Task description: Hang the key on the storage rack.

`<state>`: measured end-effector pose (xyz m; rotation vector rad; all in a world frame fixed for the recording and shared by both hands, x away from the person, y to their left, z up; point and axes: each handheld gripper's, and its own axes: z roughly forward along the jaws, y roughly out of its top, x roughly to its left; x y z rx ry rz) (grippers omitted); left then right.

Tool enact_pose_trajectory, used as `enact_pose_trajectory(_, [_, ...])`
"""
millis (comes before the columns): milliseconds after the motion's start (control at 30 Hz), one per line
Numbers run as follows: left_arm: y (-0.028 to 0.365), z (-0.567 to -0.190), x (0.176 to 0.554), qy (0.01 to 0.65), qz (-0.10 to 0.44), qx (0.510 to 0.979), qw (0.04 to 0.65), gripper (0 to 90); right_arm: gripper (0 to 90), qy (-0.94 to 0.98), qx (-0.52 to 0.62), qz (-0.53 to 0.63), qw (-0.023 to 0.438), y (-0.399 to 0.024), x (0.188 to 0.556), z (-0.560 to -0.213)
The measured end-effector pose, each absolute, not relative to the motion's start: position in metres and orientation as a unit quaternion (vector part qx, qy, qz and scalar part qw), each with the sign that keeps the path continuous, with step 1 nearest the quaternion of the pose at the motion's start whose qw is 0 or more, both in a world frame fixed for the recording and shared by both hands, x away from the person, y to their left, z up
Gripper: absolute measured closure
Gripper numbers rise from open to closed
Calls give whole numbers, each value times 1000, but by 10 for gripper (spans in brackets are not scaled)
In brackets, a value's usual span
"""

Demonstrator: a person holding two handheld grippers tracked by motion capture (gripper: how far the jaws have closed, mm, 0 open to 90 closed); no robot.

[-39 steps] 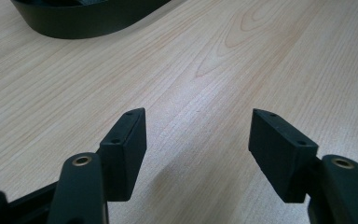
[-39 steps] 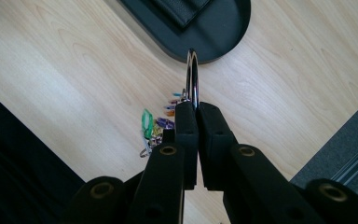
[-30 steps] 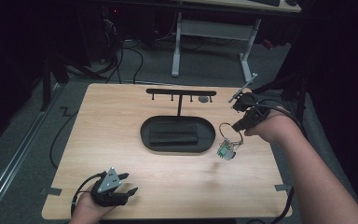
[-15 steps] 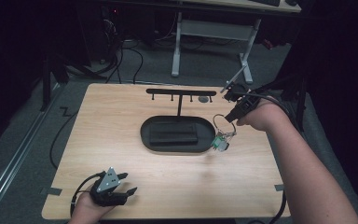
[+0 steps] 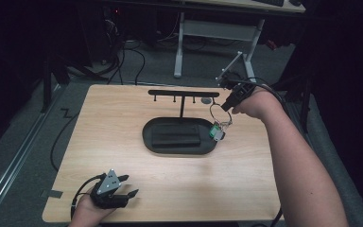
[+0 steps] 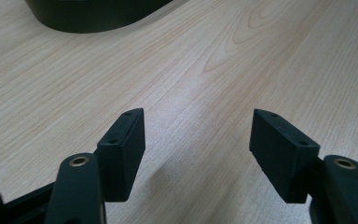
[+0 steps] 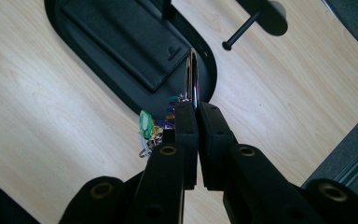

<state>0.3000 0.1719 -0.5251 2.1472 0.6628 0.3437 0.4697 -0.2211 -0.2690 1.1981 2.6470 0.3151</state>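
A metal key ring (image 7: 192, 77) carrying a green tag (image 7: 144, 123) and several small keys hangs from my right gripper (image 7: 196, 108), whose jaws are shut on the ring. In the high view that right gripper (image 5: 225, 106) is held above the right end of the black oval tray (image 5: 147, 137), and the green tag (image 5: 216, 132) dangles over the tray's rim. Just left of the ring stands a black rack (image 5: 184, 93) with a bar of small hooks. My left gripper (image 5: 131, 185) rests near the table's front left edge, open, with bare wood between its jaws (image 6: 198, 121).
A flat black rectangular pad (image 5: 176, 135) lies inside the tray. The tray's edge (image 6: 98, 16) is at the top of the left gripper view. One rack hook peg (image 7: 242, 29) juts out beyond the tray. Desk legs and cables lie on the floor behind the table.
My right gripper has carried the key ring leftward and toward the back, from beside the tray to over its right end near the rack. The left gripper has stayed still.
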Motion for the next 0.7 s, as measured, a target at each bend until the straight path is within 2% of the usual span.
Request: enact_pose_trajectory(700, [173, -527, 301, 266, 137, 859, 415, 364, 877, 886, 437, 117, 99, -231, 531, -303])
